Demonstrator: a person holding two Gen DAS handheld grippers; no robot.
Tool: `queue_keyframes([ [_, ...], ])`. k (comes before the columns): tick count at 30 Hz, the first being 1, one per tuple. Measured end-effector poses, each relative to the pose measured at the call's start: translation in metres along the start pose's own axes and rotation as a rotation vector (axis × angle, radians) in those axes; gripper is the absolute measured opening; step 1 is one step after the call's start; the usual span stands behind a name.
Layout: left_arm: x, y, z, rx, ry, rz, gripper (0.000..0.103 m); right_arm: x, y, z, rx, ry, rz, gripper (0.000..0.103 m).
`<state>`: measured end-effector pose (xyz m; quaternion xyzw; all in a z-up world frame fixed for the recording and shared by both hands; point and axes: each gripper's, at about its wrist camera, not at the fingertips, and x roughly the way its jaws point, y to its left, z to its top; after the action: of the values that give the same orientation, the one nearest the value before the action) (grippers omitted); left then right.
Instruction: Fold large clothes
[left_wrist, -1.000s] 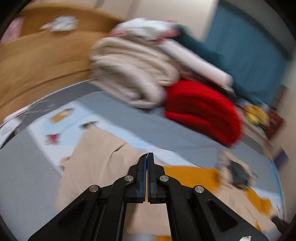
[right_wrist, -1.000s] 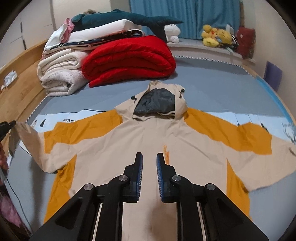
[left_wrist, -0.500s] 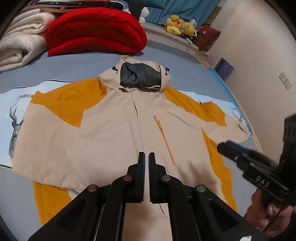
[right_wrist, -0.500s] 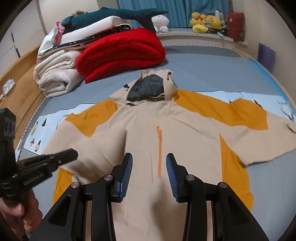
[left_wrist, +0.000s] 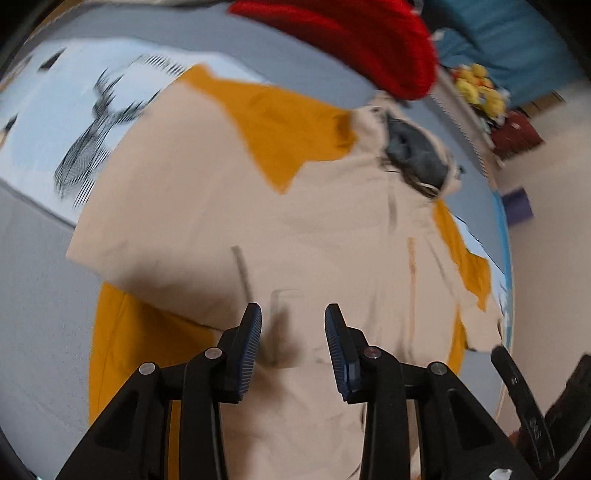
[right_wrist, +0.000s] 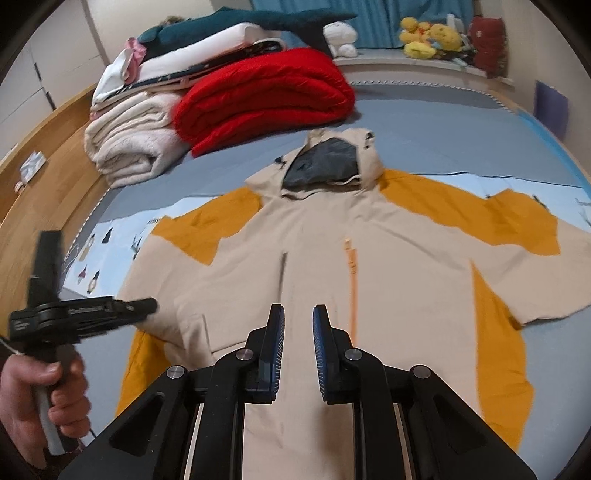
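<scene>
Lay face up, spread across the grey bed (right_wrist: 424, 122): beige and orange hooded jacket (right_wrist: 317, 266), hood far, left sleeve folded in over the chest, right sleeve stretched out. Hovered over the near hem: left gripper (left_wrist: 292, 321), jaws parted and just opening, nothing between; right gripper (right_wrist: 298, 325), narrowly parted, just closing, empty. Stacked far left: red blanket (right_wrist: 262, 96), cream blankets (right_wrist: 129, 144).

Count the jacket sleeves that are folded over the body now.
1: the sleeve by the left hand-held gripper lies folded in. The other sleeve is spread out.
</scene>
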<state>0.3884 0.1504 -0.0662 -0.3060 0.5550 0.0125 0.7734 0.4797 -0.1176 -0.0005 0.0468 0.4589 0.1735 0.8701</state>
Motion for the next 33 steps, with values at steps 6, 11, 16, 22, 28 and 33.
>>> queue_keyframes([
  [6,0.025,0.014,0.002,-0.025,0.06,-0.014,0.032,0.031,0.018,-0.006,-0.04,0.063,0.044,0.019],
  [11,0.045,0.018,0.009,-0.017,0.1,-0.007,0.029,0.051,0.027,-0.011,-0.072,0.092,0.069,0.022],
  [16,0.043,0.006,0.014,0.037,0.09,-0.071,0.001,0.063,0.042,-0.015,-0.133,0.096,0.079,0.027],
  [22,0.004,-0.044,0.017,0.21,0.018,-0.353,0.0,0.061,0.066,-0.02,-0.233,0.06,0.133,0.054],
  [28,-0.002,-0.069,0.01,0.291,0.028,-0.458,0.0,0.057,0.089,-0.034,-0.345,0.043,0.17,0.061],
  [33,-0.009,-0.073,0.009,0.275,0.023,-0.504,0.0,0.058,0.094,-0.038,-0.367,0.037,0.136,0.061],
])
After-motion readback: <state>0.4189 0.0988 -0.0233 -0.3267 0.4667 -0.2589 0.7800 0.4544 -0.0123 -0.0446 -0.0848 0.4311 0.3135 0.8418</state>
